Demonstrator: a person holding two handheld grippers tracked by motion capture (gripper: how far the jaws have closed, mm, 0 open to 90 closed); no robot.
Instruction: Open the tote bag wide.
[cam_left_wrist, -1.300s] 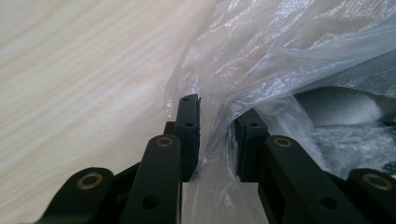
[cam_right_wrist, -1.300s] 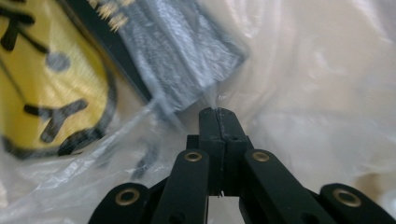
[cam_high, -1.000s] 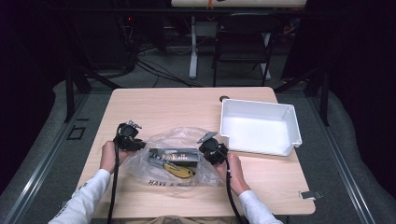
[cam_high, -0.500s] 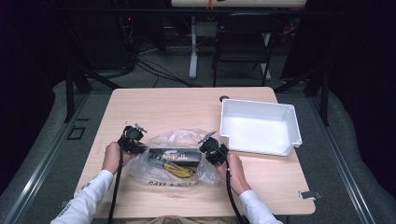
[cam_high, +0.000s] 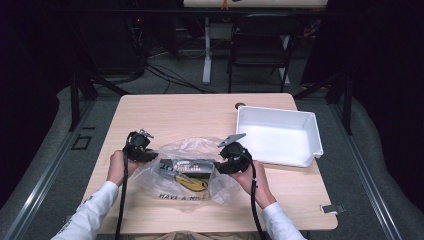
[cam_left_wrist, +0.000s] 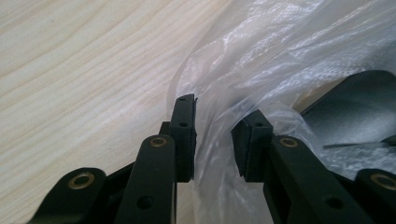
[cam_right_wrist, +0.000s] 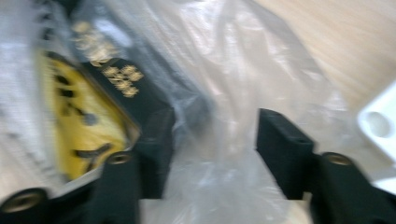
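**A:** What's on the desk (cam_high: 165, 112)?

**B:** A clear plastic bag (cam_high: 192, 172) lies near the front edge, about midway between the left and right edges. Inside it there's a dark flat package (cam_high: 187, 166) and something yellow and black (cam_high: 192, 183). A line of dark print runs along the side of the bag nearest the person.

**A:** And the person?

**B:** Seated at the front edge, white sleeves, a gripper in each hand, one at each end of the bag. The left gripper (cam_left_wrist: 212, 135) sits at the bag's left end. Its jaws stand a little apart with a fold of the plastic bunched between them; whether the pads actually pinch that film I cannot tell.

**A:** The right one?

**B:** The right gripper (cam_right_wrist: 212, 154) is at the bag's right end. Its jaws have just been opening and now stand clearly apart, with loose film in the gap and neither pad pressing on it.

**A:** Anything else?

**B:** A white tray (cam_high: 277, 137) stands towards the far right corner, just beside the bag's right end.
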